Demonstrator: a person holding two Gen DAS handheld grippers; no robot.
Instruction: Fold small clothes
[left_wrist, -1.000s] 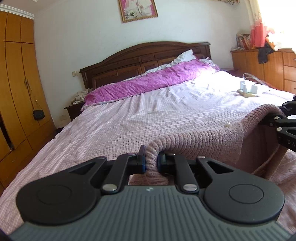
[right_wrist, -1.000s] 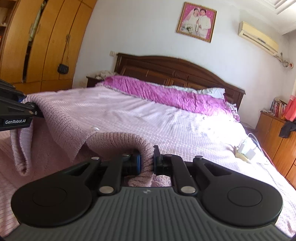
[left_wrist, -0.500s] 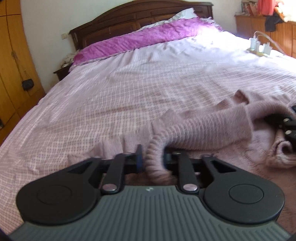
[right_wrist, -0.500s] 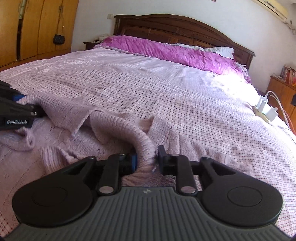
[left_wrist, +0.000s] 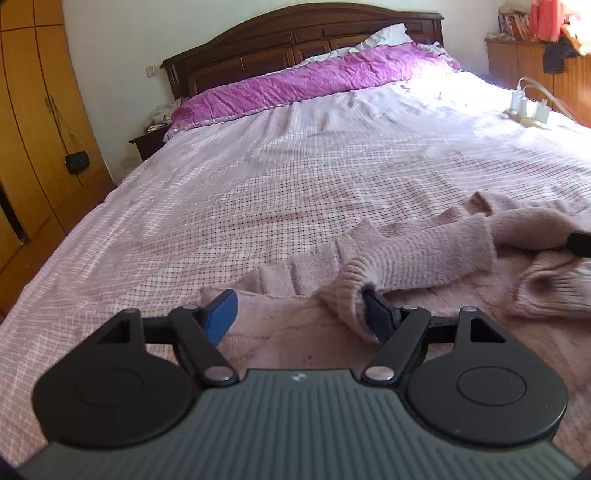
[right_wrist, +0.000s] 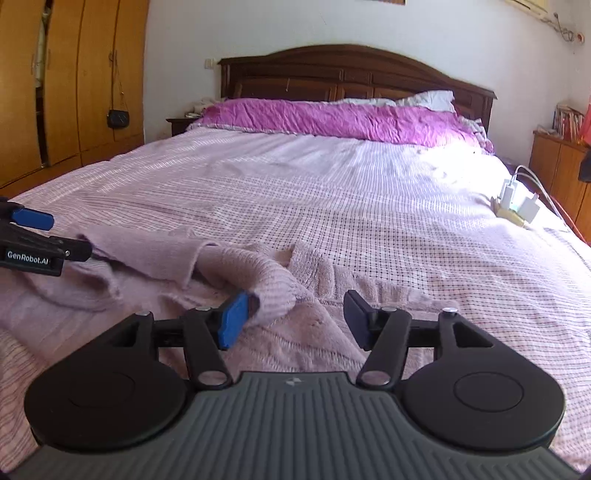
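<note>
The bed (left_wrist: 258, 192) carries the pink sweater (left_wrist: 424, 258) near its foot edge. Your left gripper (left_wrist: 299, 317) and right gripper (right_wrist: 295, 317) gape wide, likely letting the fold settle.

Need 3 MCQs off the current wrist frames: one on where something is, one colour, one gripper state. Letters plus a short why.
1. Where does the pink knit sweater lie?
A. On the checked bed sheet
B. On the wooden wardrobe
C. On the headboard

2. What colour is the bedding rolled along the headboard?
A. Green
B. Purple
C. Yellow

3. How do the left gripper and right gripper stand?
A. Both shut on the sweater
B. Left shut, right open
C. Both open

Answers:
1. A: the sweater is spread, rumpled, on the sheet at the near end of the bed.
2. B: the roll under the white pillow is bright purple.
3. C: each wrist view shows its two fingers wide apart, sweater cloth loose between them.
</note>
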